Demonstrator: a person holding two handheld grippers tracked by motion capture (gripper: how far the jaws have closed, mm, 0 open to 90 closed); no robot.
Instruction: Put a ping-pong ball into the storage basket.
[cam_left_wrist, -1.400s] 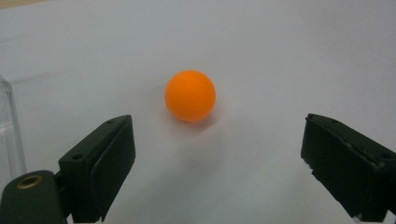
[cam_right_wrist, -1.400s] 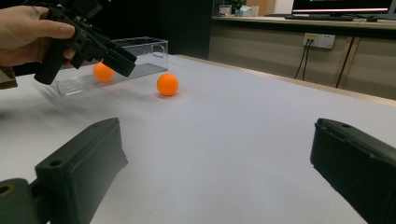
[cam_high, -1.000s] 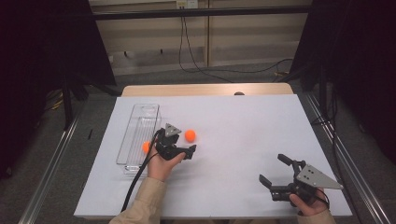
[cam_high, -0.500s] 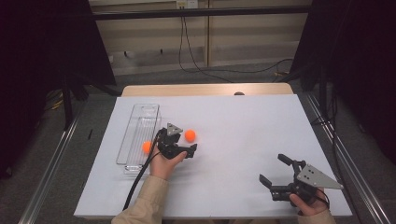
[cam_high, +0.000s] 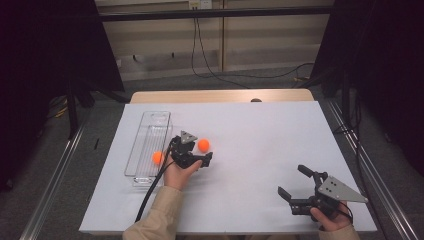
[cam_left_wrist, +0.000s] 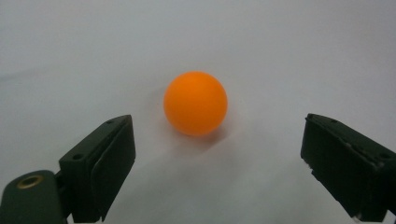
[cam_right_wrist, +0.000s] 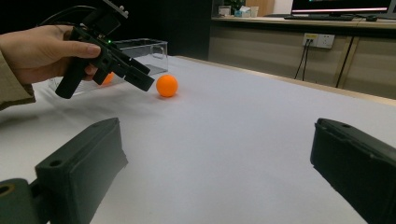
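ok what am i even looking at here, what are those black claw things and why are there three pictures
A person sits at a table covered in white, holding a hand-held gripper in each hand; no robot arm is involved. The high view looks down from above. The other two pictures come from small cameras riding on the grippers, looking out between their black jaws.

The left gripper points at an orange ball lying on the table; its jaws stand open and the ball is in front of them, not held. A second orange ball sits in or at a clear plastic tray; I cannot tell which. The right gripper rests near the table's front edge, jaws open and holding nothing.
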